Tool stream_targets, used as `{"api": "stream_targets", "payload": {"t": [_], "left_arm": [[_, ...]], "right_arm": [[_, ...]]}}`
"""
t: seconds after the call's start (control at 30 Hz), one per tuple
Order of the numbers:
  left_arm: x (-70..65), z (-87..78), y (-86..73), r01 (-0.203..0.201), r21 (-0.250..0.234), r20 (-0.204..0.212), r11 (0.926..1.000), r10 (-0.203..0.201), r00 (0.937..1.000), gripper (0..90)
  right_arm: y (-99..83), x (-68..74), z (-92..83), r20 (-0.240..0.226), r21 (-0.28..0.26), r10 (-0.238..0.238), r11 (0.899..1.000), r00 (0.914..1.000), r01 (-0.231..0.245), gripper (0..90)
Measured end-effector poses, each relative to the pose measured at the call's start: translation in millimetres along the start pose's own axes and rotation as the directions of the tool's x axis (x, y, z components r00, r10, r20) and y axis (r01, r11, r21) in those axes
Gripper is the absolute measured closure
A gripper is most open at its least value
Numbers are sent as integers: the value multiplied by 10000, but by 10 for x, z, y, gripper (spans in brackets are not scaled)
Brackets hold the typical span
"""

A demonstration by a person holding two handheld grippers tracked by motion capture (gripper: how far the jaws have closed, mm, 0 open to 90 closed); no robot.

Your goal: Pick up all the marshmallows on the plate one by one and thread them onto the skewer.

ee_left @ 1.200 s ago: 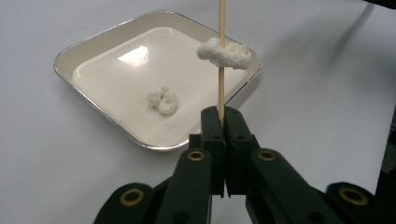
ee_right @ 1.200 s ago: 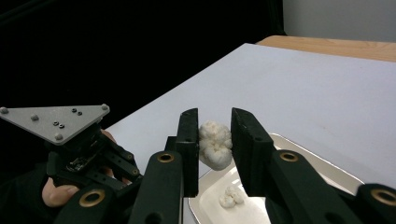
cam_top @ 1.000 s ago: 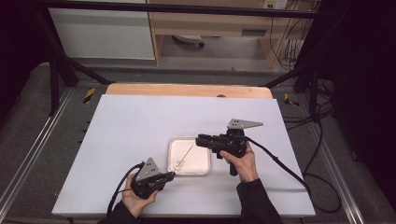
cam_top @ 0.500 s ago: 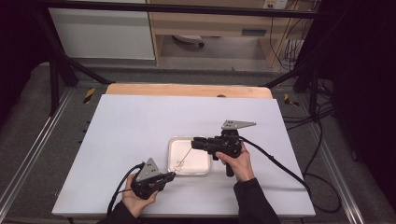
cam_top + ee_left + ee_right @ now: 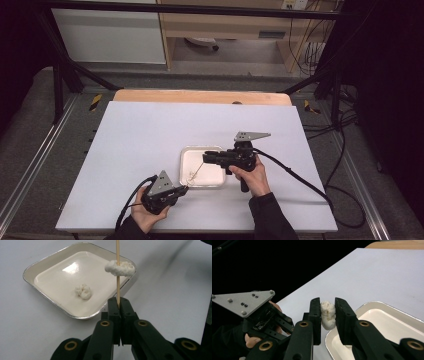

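Note:
My left gripper (image 5: 118, 301), near the table's front edge (image 5: 184, 189), is shut on the base of a thin wooden skewer (image 5: 117, 287) that slants up over the tray. One white puffy piece (image 5: 120, 268) is threaded on the skewer. A second white piece (image 5: 83, 291) lies loose in the shallow white tray (image 5: 57, 277). My right gripper (image 5: 327, 305) hovers over the tray (image 5: 205, 156) at the skewer's upper end. Its jaws have just been closing and press on a third white piece (image 5: 328, 315). Whether the skewer's tip touches that piece is hidden.
The tray (image 5: 182, 162) sits near the front of a white board (image 5: 150, 135) with a wooden strip (image 5: 200, 96) along its far edge. Cables trail from both grippers toward the front and right. Metal rails and dark floor surround the table.
My right gripper has shifted slightly left over the tray, toward the skewer's upper end. The left gripper and the skewer have kept still.

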State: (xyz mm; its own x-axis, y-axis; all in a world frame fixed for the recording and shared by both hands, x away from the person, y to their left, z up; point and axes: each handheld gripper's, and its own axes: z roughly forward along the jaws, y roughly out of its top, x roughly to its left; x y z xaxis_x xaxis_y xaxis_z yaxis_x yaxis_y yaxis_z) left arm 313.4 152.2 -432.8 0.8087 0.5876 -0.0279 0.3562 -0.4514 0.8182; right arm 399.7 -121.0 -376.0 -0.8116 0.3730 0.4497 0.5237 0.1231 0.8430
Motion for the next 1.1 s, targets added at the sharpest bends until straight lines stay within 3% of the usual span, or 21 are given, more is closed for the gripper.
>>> {"api": "stream_targets", "payload": {"t": [0.37, 0.67, 0.7, 0.73, 0.8, 0.93, 1.1], "left_arm": [[-11, 18, -6, -50, 167, -14, 9998, 51, 10000, 889], [-11, 16, -5, -28, 61, 20, 10000, 28, 10000, 888], [-10, 8, 2, -7, -136, 121, 9999, 9, 9999, 888], [-13, -8, 29, 98, -377, 261, 9992, -88, 9996, 888], [-36, -12, 78, -95, -320, 1, 9994, 96, 10000, 888], [-2, 28, 27, 227, -131, -30, 9997, -228, 9997, 888], [-8, 36, 40, 221, -172, -66, 9996, -222, 9997, 887]], "right_arm": [[-70, 44, 34, -93, 262, 107, 9996, 9999, -105, 773], [-102, 64, 53, -113, 219, 104, 9997, 9999, -102, 774], [-110, 67, 61, -150, 237, 152, 9996, 9998, -148, 774], [-126, 69, 82, -290, 447, 223, 9988, 9993, -210, 774], [-217, 76, 184, -357, 931, 244, 9954, 9991, -210, 773], [-312, 68, 307, -315, 903, 251, 9957, 9992, -222, 770], [-358, 67, 354, -370, 952, 318, 9951, 9988, -281, 766]]}}
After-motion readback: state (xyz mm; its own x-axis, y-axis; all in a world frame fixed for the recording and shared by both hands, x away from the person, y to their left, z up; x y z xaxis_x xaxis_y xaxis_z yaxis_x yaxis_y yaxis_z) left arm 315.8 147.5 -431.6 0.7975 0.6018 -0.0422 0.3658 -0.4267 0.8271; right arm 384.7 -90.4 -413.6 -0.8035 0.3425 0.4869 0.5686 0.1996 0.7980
